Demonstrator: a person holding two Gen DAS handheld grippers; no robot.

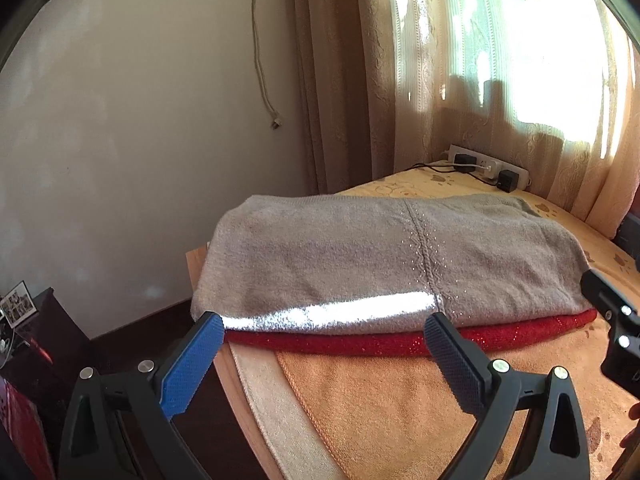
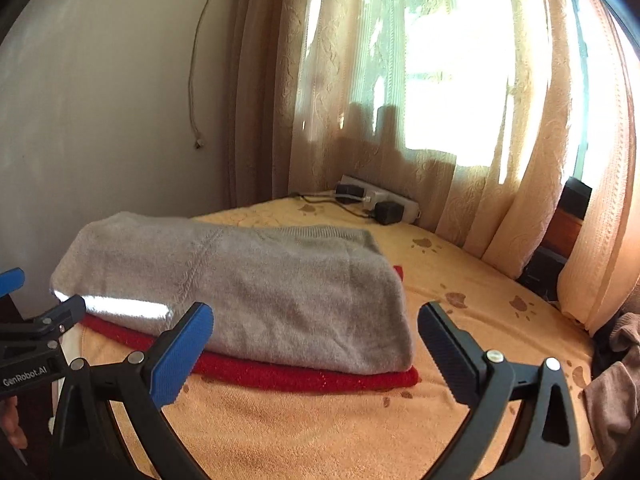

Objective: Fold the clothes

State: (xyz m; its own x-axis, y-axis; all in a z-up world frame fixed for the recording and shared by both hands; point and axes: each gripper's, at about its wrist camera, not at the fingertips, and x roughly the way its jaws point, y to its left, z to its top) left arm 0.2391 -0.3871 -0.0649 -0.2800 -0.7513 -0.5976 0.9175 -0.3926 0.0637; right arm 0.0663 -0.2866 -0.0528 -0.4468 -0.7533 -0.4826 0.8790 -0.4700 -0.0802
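A folded grey knit sweater (image 1: 360, 256) (image 2: 256, 292) lies on top of a folded red garment (image 1: 400, 342) (image 2: 300, 374), both on an orange towel-covered table. My left gripper (image 1: 326, 338) is open just in front of the pile's near left edge, holding nothing. My right gripper (image 2: 316, 330) is open too, before the pile's right end, with the grey sweater's corner showing between its fingers but untouched. The left gripper's body (image 2: 36, 340) shows at the left edge of the right wrist view, and the right gripper's body (image 1: 616, 320) shows at the right edge of the left wrist view.
The orange towel (image 2: 320, 432) with paw prints covers the table; its wooden edge (image 1: 196, 260) drops off at the left. A power strip (image 1: 488, 168) with plugs lies at the back by the curtain (image 2: 460, 120). More cloth (image 2: 616, 380) is heaped at the far right.
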